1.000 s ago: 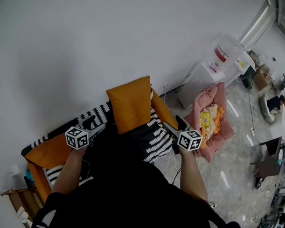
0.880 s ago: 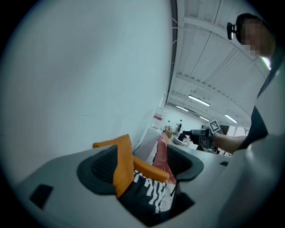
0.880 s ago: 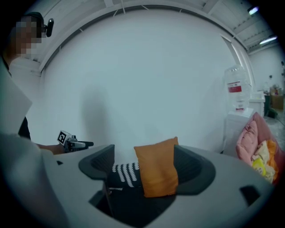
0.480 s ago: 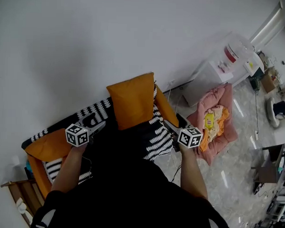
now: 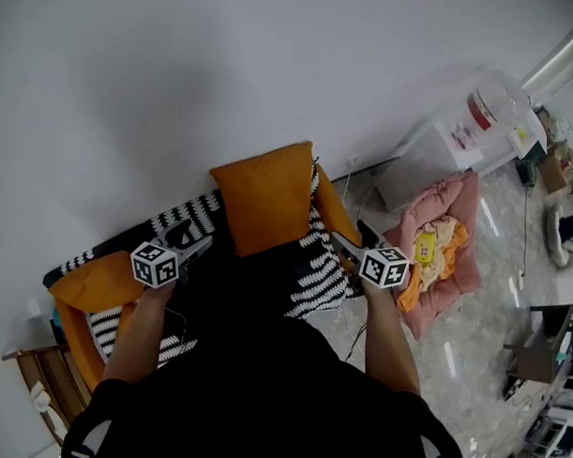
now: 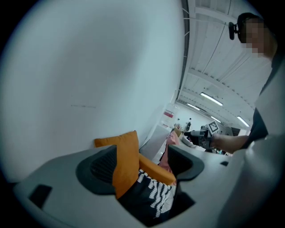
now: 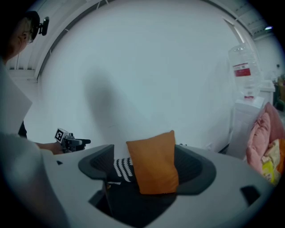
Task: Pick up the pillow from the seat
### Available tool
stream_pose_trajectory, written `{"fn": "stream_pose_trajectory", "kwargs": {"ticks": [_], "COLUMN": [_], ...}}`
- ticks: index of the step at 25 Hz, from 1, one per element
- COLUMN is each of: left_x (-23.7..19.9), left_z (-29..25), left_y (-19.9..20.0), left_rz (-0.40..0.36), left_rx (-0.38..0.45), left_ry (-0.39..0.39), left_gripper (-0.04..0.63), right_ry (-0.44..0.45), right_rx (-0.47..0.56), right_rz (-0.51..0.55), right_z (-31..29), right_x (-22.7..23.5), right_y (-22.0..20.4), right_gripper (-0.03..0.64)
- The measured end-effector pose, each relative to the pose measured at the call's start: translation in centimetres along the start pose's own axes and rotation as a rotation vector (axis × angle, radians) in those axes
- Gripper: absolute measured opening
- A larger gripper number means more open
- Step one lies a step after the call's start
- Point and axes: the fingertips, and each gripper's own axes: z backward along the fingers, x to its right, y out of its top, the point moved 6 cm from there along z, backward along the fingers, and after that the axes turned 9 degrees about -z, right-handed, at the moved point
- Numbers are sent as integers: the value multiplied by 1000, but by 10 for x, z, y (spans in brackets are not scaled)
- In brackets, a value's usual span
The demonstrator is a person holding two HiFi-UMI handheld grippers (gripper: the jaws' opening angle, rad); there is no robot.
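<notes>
An orange pillow (image 5: 269, 196) stands upright on the seat of an armchair (image 5: 315, 271) that has orange arms and a black-and-white patterned cover. My left gripper (image 5: 194, 247) hangs to the pillow's left, and my right gripper (image 5: 348, 243) to its right, both short of it and touching nothing. In the left gripper view the pillow (image 6: 125, 161) shows edge-on beyond the left gripper (image 6: 142, 171), whose jaws are apart with nothing in them. In the right gripper view the pillow (image 7: 154, 163) faces me, framed by the open right gripper (image 7: 147, 178).
A white wall rises behind the armchair. To its right stand a white water dispenser (image 5: 428, 155) with a bottle (image 5: 494, 105) and a pink pet bed (image 5: 442, 240) holding soft items. A wooden side table (image 5: 39, 395) sits at the armchair's left end.
The head view has shifted slightly. Both grippers stay about where they were on either side of the pillow, and the pillow has not moved.
</notes>
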Motion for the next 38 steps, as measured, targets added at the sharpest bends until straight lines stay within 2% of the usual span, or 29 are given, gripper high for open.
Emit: {"fn": "stream_pose_trajectory", "kwargs": {"ticks": [38], "left_x": [-47], "left_z": [-142], "left_y": [-17], "left_rz": [161], "left_rx": [-108], "left_ry": [150], "left_gripper": [379], "right_ry": [105], "right_rx": [-232], "right_rz": [-39], "right_z": [-155], "right_x": [135], "right_y": [41], "right_gripper": [416]}}
